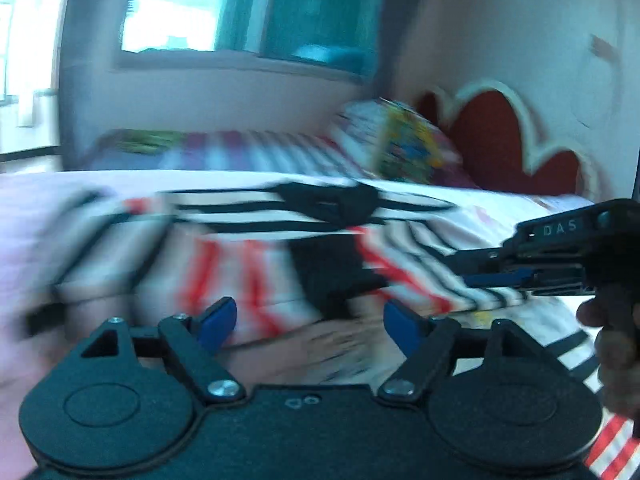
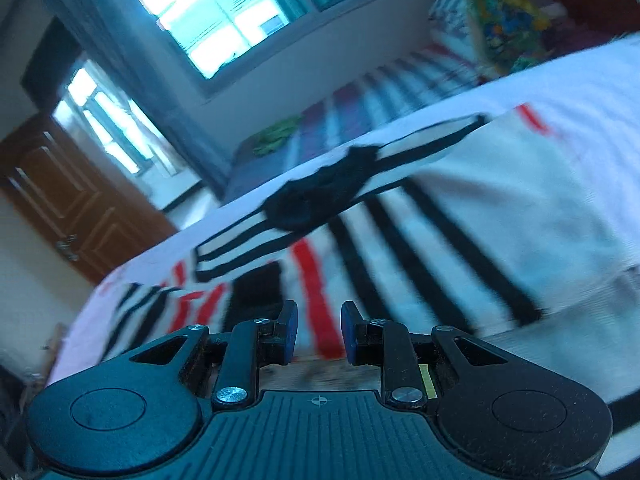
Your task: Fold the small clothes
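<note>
Now left tool (image 1: pixel 310 320) gapes over striped garment (image 1: pixel 256 240); nothing held.

Red scalloped headboard (image 1: pixel 492 136), colourful pillow (image 1: pixel 404 140), striped blanket (image 2: pixel 380 92), bright window (image 2: pixel 208 12), brown wooden door (image 2: pixel 68 196)

The only readable text is the pale lettering "DAS", raised on the black top face of the right gripper (image 1: pixel 476 270), seen from the side at the right edge of the left wrist view. In the right wrist view, a small crosshair mark sits on the ribbed black body of that same gripper; no other lettering can be read.
</note>
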`<state>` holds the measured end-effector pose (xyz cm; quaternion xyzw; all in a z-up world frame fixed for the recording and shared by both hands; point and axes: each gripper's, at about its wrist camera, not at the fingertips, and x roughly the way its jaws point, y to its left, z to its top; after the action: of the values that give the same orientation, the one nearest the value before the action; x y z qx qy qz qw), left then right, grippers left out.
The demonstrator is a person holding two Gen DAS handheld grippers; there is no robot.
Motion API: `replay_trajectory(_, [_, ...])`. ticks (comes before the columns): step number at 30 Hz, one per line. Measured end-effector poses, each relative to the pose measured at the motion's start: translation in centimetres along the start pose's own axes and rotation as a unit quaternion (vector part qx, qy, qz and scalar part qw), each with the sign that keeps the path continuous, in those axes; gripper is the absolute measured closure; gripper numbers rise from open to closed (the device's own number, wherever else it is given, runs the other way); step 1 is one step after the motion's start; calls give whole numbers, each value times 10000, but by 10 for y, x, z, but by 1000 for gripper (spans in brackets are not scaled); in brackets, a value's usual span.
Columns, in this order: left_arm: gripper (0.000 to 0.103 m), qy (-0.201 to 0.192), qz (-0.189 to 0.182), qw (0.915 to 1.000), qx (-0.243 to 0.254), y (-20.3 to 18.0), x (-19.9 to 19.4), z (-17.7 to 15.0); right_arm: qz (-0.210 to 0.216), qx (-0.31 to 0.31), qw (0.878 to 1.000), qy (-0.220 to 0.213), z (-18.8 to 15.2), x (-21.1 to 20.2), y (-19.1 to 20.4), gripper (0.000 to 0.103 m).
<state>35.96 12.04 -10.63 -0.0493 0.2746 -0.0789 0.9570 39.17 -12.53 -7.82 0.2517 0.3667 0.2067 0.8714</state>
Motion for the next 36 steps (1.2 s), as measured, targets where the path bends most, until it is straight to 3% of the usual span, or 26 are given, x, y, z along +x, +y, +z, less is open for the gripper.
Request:
replay_trajectory(1, [27,-75,222,9997,-85,14,-13,-5,60,35,10000,66,-1,7,3,72])
replay_trajectory(2, [29,-90,402,9990,-191,25,-23,-9,95,68,9999,110,-2,13,6,45])
replay_trajectory(3, [30,-87,579,9978,-321,36,-31,-12,142,101,9998,101,-4,19,10,35])
replay_trajectory(7, [35,110,1063,9928,-532,69,-33,-14,345,168,9992,80,-8,40,24,35])
replay_trajectory(9, [37,201,1119,9921,-536,78,-24,-11,353,116,9992,115,-8,49,31,45])
replay_trajectory(12, [38,273,1142,9918,-515,83,-12,-6,63,-61,9997,224,-6,62,39,77])
replay_trajectory(13, [38,256,1151,9916,-523,84,-12,-5,9,-154,9997,202,-5,63,40,98])
replay_trajectory(19, [39,255,1109,9922,-505,84,-7,-7,-356,-501,9931,-1000,18,5,31,97])
replay_trajectory(22, [46,247,1069,9930,-430,81,-5,-6,-657,-444,9939,-768,26,-1,5,97])
replay_trajectory(29, [68,227,969,9940,-444,77,-3,-1,-713,-631,9929,-709,15,-10,-5,97])
replay_trajectory(36, [68,553,791,9921,-804,91,7,0,-898,-582,9934,-425,10,-1,-19,97])
